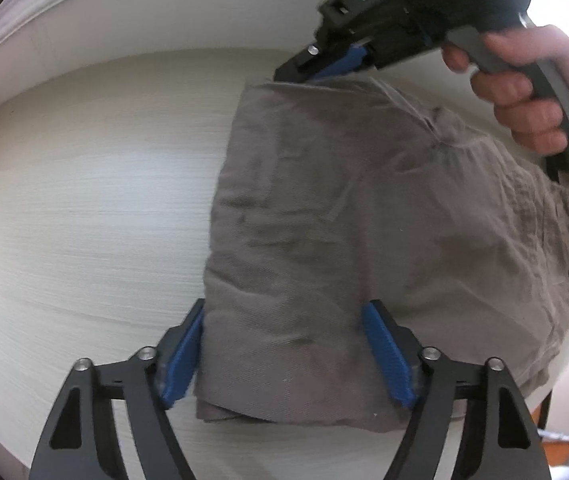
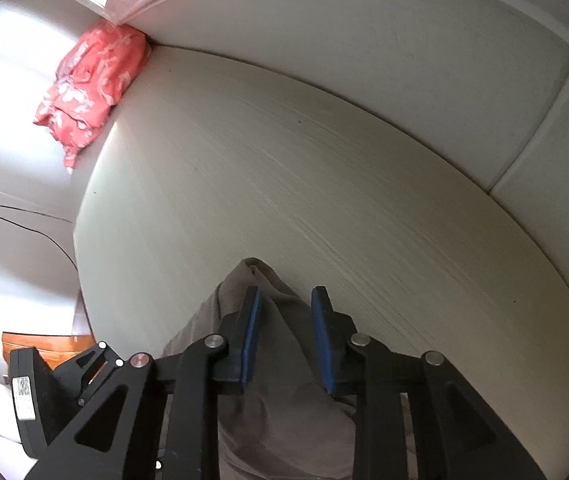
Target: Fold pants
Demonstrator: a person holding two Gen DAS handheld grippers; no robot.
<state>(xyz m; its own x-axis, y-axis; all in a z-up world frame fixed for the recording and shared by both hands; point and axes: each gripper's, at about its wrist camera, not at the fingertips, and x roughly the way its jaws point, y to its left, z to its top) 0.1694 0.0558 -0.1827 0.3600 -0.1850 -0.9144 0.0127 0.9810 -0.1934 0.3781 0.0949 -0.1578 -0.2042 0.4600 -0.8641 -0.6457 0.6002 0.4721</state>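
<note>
Two open hand-held grippers, left (image 1: pixel 284 354) and right (image 2: pixel 286 340), straddle the folded pants (image 1: pixel 364 220), gripping nothing.

Worktop (image 1: pixel 84 208): pale, off-white surface with fine wood-grain lines; far edge meets a plain light wall; folded grey-brown pants (image 1: pixel 364 220) lie flat on it, toward its right side in the left wrist view; a red fabric bundle with white floral print (image 2: pixel 88 80) rests at the worktop's far corner, against the wall, well apart from the pants.
</note>
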